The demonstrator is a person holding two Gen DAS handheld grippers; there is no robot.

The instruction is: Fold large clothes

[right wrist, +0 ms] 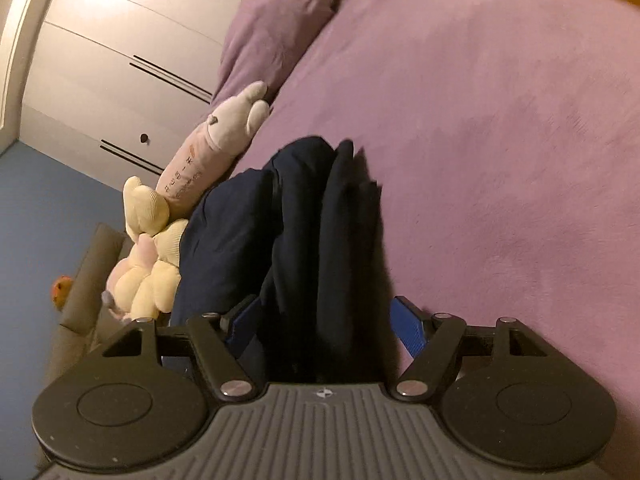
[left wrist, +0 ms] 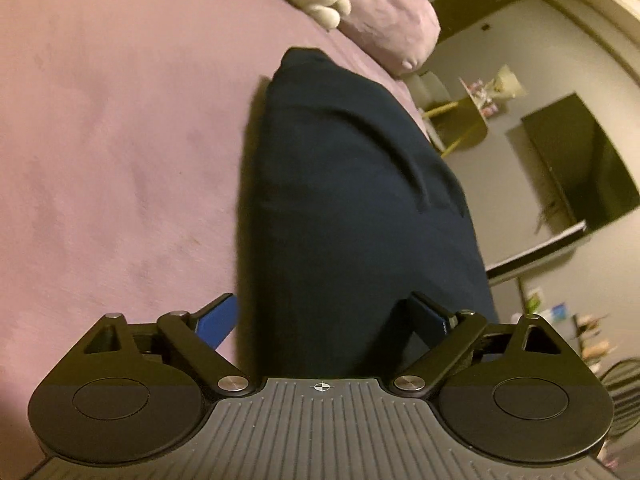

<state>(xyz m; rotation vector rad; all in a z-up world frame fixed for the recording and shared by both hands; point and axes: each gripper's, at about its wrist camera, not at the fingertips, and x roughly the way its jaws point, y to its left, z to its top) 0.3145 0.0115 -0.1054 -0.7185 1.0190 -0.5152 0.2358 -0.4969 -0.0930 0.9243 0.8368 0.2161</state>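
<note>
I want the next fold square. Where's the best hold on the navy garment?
Probably its near edge, approached from the person's side. The navy garment stretches lengthwise away across the purple bed, and its near end lies between the spread fingers of each hand-held gripper.

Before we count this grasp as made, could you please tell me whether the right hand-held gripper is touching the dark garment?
Touching. In the right wrist view, the dark garment runs between the blue fingers of the right hand-held gripper, against the left one.
</note>
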